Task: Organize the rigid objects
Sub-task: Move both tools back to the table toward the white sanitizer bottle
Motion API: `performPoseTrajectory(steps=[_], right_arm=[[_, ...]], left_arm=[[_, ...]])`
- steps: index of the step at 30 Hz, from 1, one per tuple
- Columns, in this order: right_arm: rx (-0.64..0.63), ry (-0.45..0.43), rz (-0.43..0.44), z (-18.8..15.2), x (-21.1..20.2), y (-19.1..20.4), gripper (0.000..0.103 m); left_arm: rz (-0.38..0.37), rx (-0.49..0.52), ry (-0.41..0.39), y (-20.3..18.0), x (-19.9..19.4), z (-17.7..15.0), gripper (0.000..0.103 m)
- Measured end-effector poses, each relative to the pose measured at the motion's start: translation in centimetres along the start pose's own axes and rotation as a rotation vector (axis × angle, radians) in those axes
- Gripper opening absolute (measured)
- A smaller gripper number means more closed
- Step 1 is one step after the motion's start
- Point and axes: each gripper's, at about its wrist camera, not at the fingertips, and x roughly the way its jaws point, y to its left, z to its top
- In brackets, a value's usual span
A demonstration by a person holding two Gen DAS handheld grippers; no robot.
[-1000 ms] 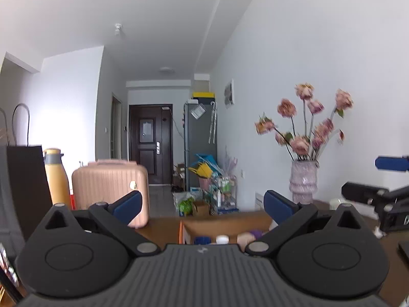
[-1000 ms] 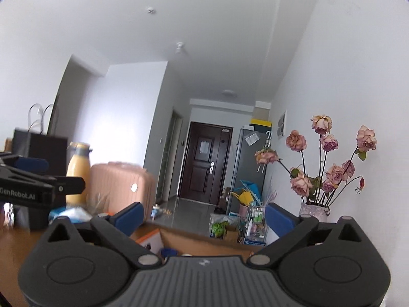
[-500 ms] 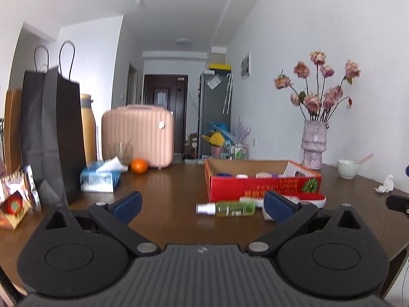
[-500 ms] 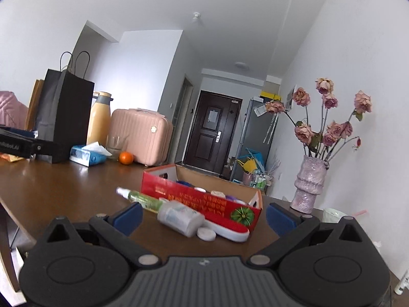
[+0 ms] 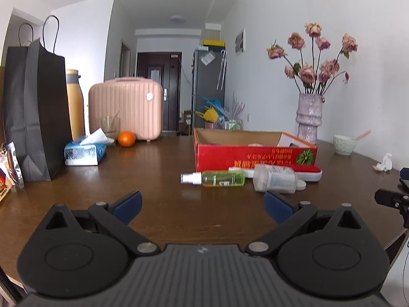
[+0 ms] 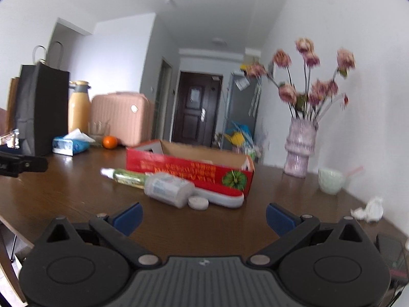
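A red cardboard box [image 5: 255,153] [image 6: 189,170] lies open on the brown table. In front of it lie a green spray bottle [image 5: 217,178] [image 6: 125,176], a clear white-labelled bottle [image 5: 276,179] [image 6: 167,189], a small round white cap [image 6: 198,203] and a red-and-white flat case [image 5: 306,172] [image 6: 219,197]. Small items sit inside the box, mostly hidden by its wall. My left gripper [image 5: 202,202] and my right gripper [image 6: 203,216] both hover open over the near table, short of these items, holding nothing.
On the left stand a black paper bag [image 5: 35,117], a yellow flask [image 5: 75,102], a tissue pack [image 5: 84,152], an orange [image 5: 126,138] and a pink case [image 5: 126,107]. A vase of flowers [image 5: 309,117], a pale cup [image 5: 343,144] and a crumpled tissue [image 5: 383,163] sit right.
Both cameras have tilted down from the ceiling and room to the tabletop and come closer to the box and bottles. Both grippers stay open.
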Motion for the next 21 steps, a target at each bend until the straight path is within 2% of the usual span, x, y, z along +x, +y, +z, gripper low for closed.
performPoseTrajectory(steps=[5, 7, 9, 14, 18, 21], right_arm=[[0.073, 0.048, -0.045, -0.2, 2.4, -0.6, 0.101], [0.087, 0.054, -0.038, 0.1, 3.4, -0.9, 0.100], [0.102, 0.055, -0.032, 0.5, 4.3, -1.3, 0.093], [0.110, 0.112, 0.002, 1.6, 7.8, -2.2, 0.084], [0.114, 0.146, 0.017, 2.3, 10.8, -2.9, 0.081], [0.108, 0.213, 0.026, 2.7, 13.6, -3.4, 0.076]], left_arm=[[-0.002, 0.019, 0.057, -0.1, 2.0, -0.1, 0.103], [-0.007, 0.002, 0.074, 0.0, 3.2, 0.2, 0.103], [-0.002, -0.015, 0.110, -0.2, 4.7, 0.8, 0.103], [-0.013, -0.018, 0.165, -2.0, 8.3, 1.8, 0.103], [-0.062, 0.036, 0.206, -4.3, 11.5, 2.9, 0.103], [-0.101, 0.054, 0.210, -5.8, 13.6, 3.8, 0.103]])
